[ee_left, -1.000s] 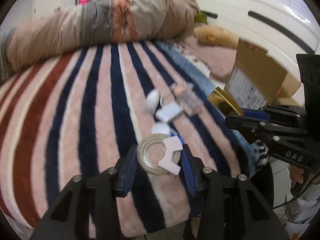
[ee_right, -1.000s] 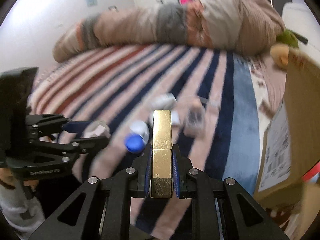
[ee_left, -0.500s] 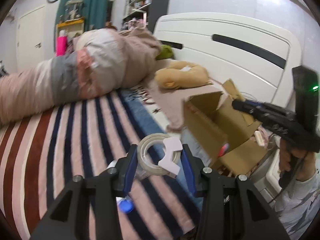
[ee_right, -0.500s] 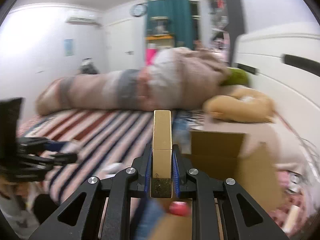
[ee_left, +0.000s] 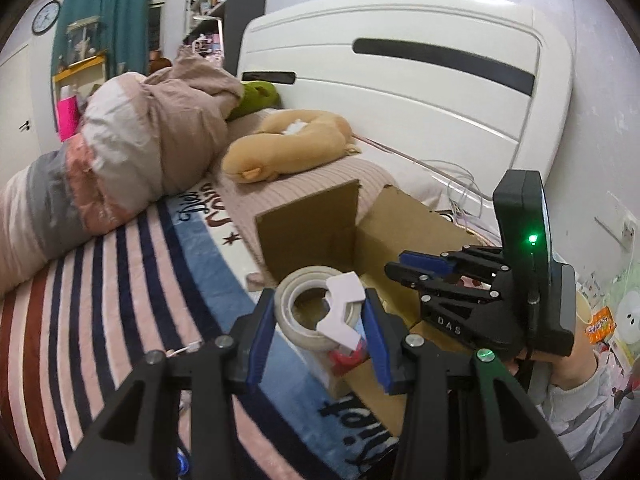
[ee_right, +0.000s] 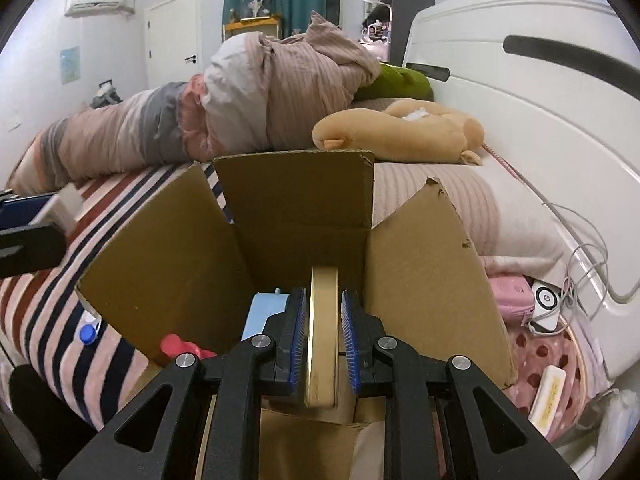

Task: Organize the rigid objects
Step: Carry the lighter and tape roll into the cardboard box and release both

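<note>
Jaws on the left gripper (ee_left: 320, 322) are clamped on a roll of clear tape (ee_left: 310, 307), blue pads pressing its two sides, the white dispenser tab (ee_left: 343, 312) facing up between them. That roll hangs over the near edge of the open cardboard box (ee_left: 316, 232), which sits on the bed at the border of the striped blanket (ee_left: 100, 272).

Over on the right, the right gripper (ee_right: 323, 334) has its jaws parted: a sliver of gap shows on both sides of the gold box (ee_right: 322, 336), which stands on edge between the blue pads, down inside the cardboard box (ee_right: 296, 208). A red item (ee_right: 180, 350) and a light blue item (ee_right: 266, 314) lie in the box to its left. In the left wrist view the right gripper (ee_left: 416, 270) reaches into the box from the right.
</note>
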`<state>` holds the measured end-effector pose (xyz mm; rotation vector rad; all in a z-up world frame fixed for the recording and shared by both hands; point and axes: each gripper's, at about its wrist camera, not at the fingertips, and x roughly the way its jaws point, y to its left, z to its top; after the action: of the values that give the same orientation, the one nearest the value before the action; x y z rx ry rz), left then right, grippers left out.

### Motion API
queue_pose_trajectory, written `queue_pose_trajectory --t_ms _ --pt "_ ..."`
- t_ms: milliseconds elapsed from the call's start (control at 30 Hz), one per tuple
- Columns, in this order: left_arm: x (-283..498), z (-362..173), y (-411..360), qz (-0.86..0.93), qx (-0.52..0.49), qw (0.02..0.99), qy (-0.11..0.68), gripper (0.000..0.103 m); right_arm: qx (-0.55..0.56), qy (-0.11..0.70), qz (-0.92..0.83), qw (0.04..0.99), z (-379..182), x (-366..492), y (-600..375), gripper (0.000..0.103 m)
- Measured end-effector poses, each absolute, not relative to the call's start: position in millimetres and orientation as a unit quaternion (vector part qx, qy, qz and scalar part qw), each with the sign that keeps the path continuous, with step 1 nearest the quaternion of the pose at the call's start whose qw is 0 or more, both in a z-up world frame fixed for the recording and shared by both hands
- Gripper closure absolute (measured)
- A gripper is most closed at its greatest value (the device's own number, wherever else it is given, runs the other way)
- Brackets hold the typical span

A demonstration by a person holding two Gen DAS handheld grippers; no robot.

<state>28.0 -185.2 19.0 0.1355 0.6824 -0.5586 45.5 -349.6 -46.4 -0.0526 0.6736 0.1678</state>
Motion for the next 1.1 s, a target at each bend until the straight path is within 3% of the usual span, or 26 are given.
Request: queue_pose_trajectory --t_ms 667,800,1100 --pt "110 -4 -219 -0.279 0.111 0.864 0.404 0.063 -0.009 0.323 0.101 0.941 -46 47 -361 0.084" --pt "106 1 -213 -0.281 0.098 0.869 0.396 0.051 -0.013 0.324 0.102 0.940 -45 47 -357 0.083" --pt "76 37 -150 -0.269 0.042 0.897 0.347 0.038 -0.018 0.304 0.102 0.947 -22 36 -340 0.080"
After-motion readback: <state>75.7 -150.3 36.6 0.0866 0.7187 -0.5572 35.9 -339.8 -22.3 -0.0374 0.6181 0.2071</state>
